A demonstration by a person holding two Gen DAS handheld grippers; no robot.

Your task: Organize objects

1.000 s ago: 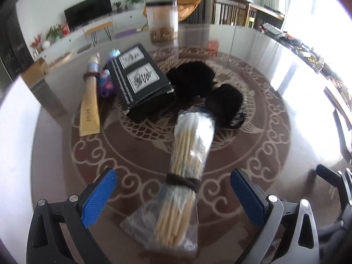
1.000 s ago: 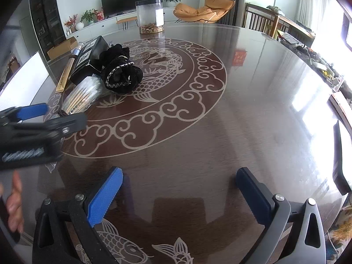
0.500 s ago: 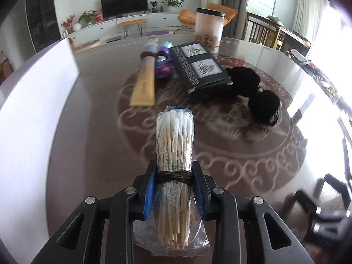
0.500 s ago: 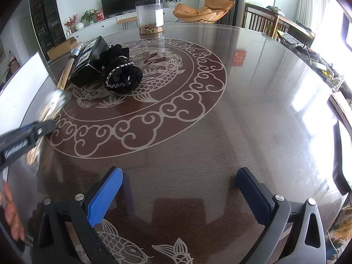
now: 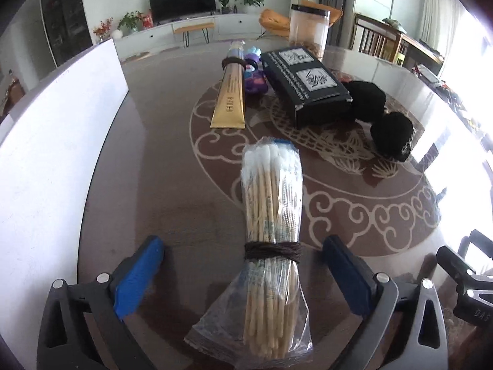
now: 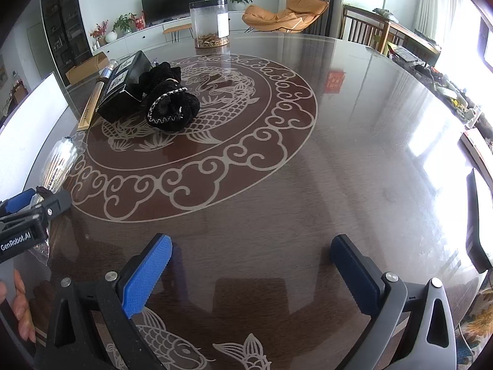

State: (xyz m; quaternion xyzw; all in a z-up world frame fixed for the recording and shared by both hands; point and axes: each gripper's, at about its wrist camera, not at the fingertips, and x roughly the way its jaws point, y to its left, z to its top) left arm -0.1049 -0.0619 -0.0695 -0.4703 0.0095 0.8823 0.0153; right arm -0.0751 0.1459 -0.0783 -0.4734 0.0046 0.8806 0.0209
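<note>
The bag of cotton swabs (image 5: 271,215) now lies nearer the table's (image 5: 172,166) left edge, released; left gripper (image 5: 243,274) opening, right gripper (image 6: 249,265) apart, empty. Scrunchies (image 6: 171,104), box (image 5: 305,83), tube (image 5: 230,98) remain.

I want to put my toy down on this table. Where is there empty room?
The wide shiny stretch of table right of the dragon circle is bare, and so is the strip in front of the right gripper. It is crowded at the far left, where the black box, gold tube and black scrunchies bunch together.
</note>
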